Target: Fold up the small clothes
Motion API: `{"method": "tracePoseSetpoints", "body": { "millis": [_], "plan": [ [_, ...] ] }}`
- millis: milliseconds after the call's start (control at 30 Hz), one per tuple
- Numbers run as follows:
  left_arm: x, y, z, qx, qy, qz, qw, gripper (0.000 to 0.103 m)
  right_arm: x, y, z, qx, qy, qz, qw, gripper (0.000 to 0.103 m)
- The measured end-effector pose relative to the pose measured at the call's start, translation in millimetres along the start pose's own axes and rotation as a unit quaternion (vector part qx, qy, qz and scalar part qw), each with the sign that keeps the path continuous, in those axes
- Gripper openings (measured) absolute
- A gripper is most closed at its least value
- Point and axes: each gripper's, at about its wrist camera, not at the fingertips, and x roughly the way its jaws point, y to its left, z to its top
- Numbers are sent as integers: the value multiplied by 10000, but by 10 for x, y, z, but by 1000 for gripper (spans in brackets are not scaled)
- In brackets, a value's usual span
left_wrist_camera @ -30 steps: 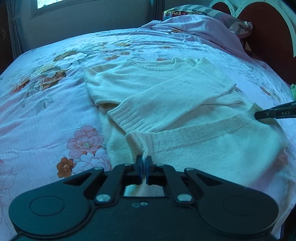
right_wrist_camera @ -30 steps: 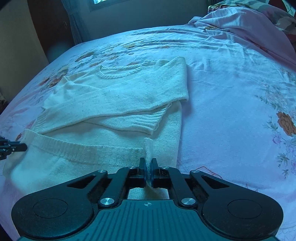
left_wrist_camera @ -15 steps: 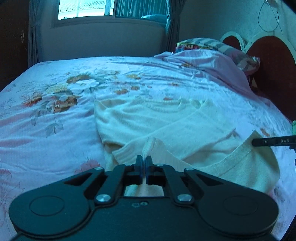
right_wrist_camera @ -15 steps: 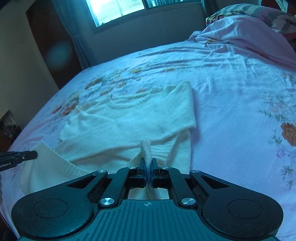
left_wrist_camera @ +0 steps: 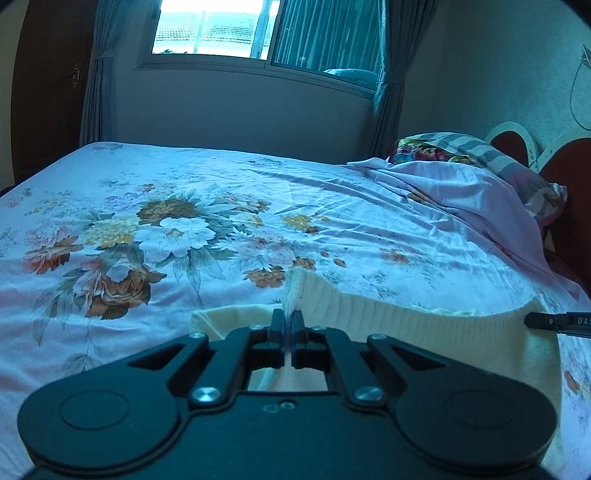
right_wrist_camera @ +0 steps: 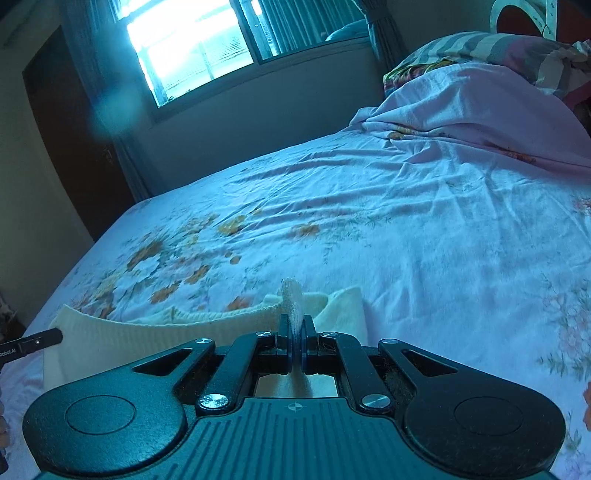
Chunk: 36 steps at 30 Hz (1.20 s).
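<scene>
A cream knit sweater (left_wrist_camera: 406, 314) lies on the floral bed, its ribbed hem lifted between both grippers. My left gripper (left_wrist_camera: 286, 319) is shut on the hem's left corner. My right gripper (right_wrist_camera: 295, 325) is shut on the hem's right corner; its tip shows at the right edge of the left wrist view (left_wrist_camera: 554, 320). The left gripper's tip shows at the left edge of the right wrist view (right_wrist_camera: 33, 343). The raised hem (right_wrist_camera: 147, 332) hides most of the sweater's body, sleeves and neckline.
The bed's floral sheet (left_wrist_camera: 166, 229) stretches ahead to a wall with a window (left_wrist_camera: 210, 29). A bunched pink cover (left_wrist_camera: 461, 192) and striped pillow (left_wrist_camera: 480, 151) lie at the right by the headboard (left_wrist_camera: 517, 144).
Both grippers have lifted the hem and carried it forward over the sweater toward the neckline. The views have tilted up, so the window and wall now show.
</scene>
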Motion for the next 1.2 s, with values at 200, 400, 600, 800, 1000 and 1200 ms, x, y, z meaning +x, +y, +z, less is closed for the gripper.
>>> {"method": "tracePoseSetpoints", "body": {
  "millis": [200,400,600,800,1000,1200],
  "plan": [
    [575,106,-73,-80,326,314,9989,1,714,-107,34,-202,259,-361,9988,4],
    [963,153,-278,-20,774,811,9937,3,1170,-145,-98,-672,538,-870,9925,4],
    [751,165,-220,-106,708,868,9937,22,985,-131,-6,-658,333,-1098,9912,4],
    [172,-81,-366,285,728,560,9954,28,306,62,-172,-654,396,-517,9957,5],
    [-147,-414,-911,389,1101,207,9929,29,-67,389,-808,-876,739,-203,9932,5],
    [-229,-483,-1038,397,1120,470,9918,29,-145,391,-1134,-1035,929,-538,9888,5]
  ]
}}
